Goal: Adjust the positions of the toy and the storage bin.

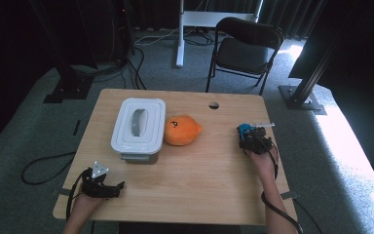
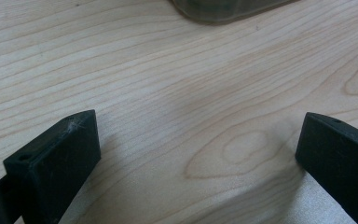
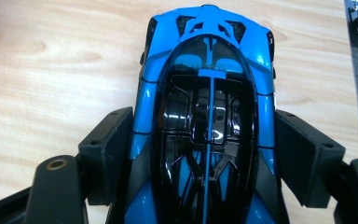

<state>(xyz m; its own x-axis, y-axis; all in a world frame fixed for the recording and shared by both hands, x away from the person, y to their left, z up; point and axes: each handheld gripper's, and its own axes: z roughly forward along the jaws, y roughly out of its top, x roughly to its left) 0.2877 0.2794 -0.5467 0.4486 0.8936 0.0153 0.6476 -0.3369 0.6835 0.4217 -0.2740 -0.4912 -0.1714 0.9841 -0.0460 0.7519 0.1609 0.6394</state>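
table (image 1: 190, 190): carrying everything | lidded white box (image 1: 138, 127): sitting well left of the car, orange plush (image 1: 180, 130) between | right gripper (image 3: 204, 154): you are pinching the blue toy car (image 3: 207, 116) across its flanks, long axis running along the jaws | left gripper (image 2: 200, 154): you are holding it spread, empty, nearer the box.

Daylight enters from the right, brightening the floor (image 1: 350, 141) beside a dim background; glare streaks the toy car (image 3: 208, 126), and the close views stay soft.

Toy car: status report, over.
Right gripper jaws shut on blue toy car. Left gripper open, over bare table. Orange plush beside lidded box.
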